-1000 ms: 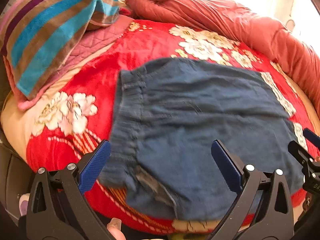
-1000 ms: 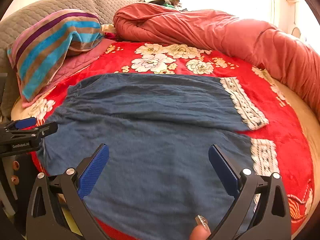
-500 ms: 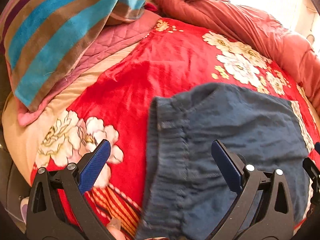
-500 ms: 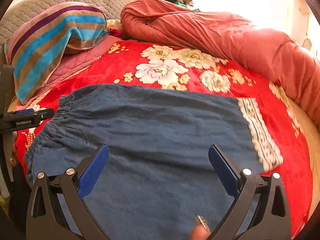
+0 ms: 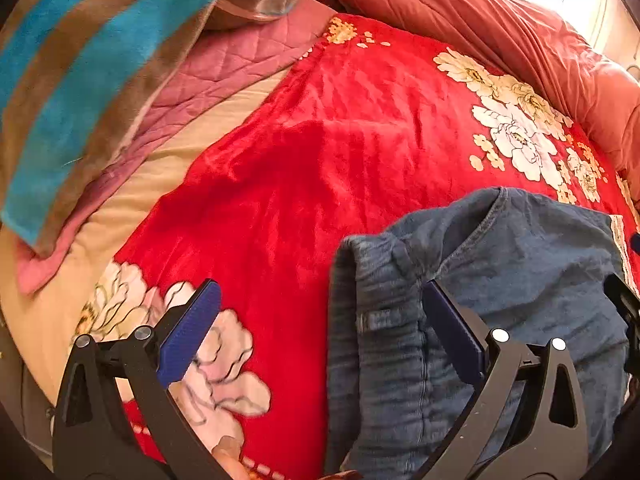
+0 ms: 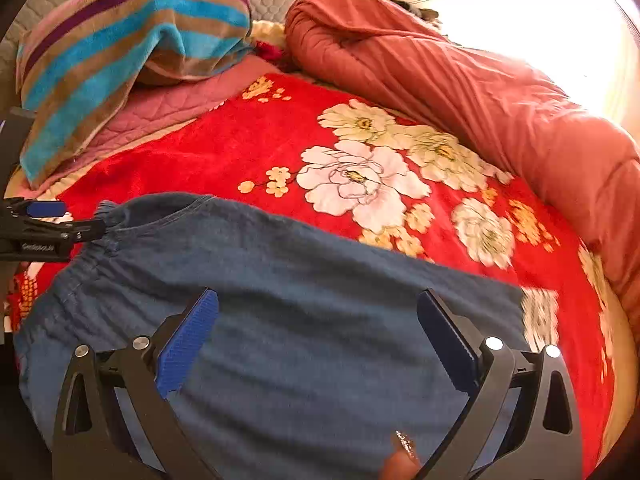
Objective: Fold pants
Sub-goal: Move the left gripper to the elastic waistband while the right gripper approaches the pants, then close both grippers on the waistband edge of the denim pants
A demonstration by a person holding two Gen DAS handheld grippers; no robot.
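Blue denim pants (image 6: 304, 288) lie spread on a red flowered blanket (image 6: 224, 152), elastic waistband to the left, patterned white cuff (image 6: 540, 312) to the right. In the left wrist view the waistband (image 5: 376, 320) sits between my left gripper's (image 5: 320, 332) open fingers, its far corner lifted into a small fold. My right gripper (image 6: 318, 334) hovers open over the middle of the pants, nothing between its fingers. The left gripper also shows at the waistband's far corner (image 6: 52, 228) in the right wrist view.
A striped blue-and-brown towel (image 6: 120, 52) lies on a pink quilted pillow (image 6: 168, 108) at the back left. A rolled rust-red quilt (image 6: 460, 80) runs along the back and right. Bright window light glares at the upper right. The bed edge drops off at the left.
Both grippers have moved forward and lower over the bed. My left gripper swung left to the waistband edge; the pants now fill less of its view. Both stayed open.
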